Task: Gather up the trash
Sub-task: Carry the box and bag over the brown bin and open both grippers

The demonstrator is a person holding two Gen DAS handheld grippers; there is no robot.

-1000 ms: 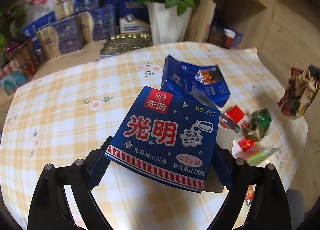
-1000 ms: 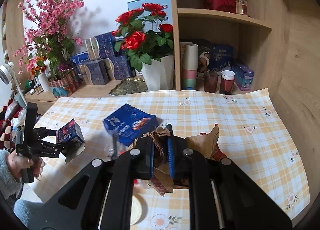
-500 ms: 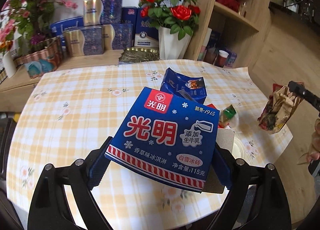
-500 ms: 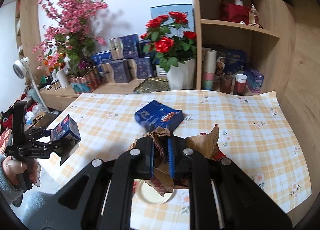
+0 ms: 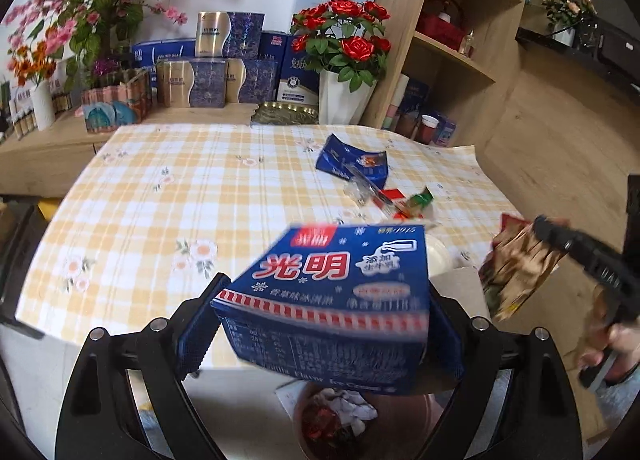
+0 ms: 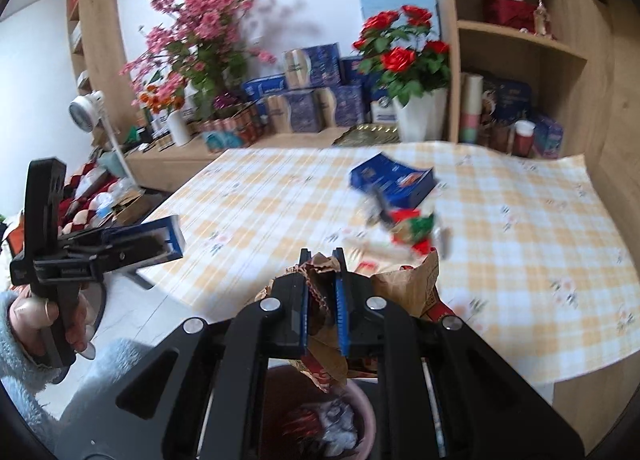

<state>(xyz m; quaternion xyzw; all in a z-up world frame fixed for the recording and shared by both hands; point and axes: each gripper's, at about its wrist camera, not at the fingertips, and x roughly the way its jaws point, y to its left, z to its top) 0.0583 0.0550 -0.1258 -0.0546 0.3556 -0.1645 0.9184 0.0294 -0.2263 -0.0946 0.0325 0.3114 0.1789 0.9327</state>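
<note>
My left gripper (image 5: 320, 324) is shut on a blue ice-cream carton (image 5: 332, 300), held above a pink trash bin (image 5: 340, 420) that holds crumpled trash. It also shows in the right wrist view (image 6: 160, 236) with the carton (image 6: 170, 234). My right gripper (image 6: 322, 300) is shut on a crumpled brown paper bag (image 6: 400, 292) over the same bin (image 6: 360, 416). The bag also shows in the left wrist view (image 5: 516, 268). On the table lie a blue box (image 5: 352, 162) and small red and green wrappers (image 5: 408, 204).
The table with a yellow checked cloth (image 5: 180, 188) lies ahead of both grippers. Behind it are a white vase of red roses (image 5: 344, 72), stacked blue gift boxes (image 5: 212, 76) and a wooden shelf (image 5: 460, 40). A white paper cup (image 5: 440, 256) stands near the table's edge.
Both grippers have pulled back from the table and now hang over the trash bin on the floor. The carton has tilted in the left gripper and shows its side panel.
</note>
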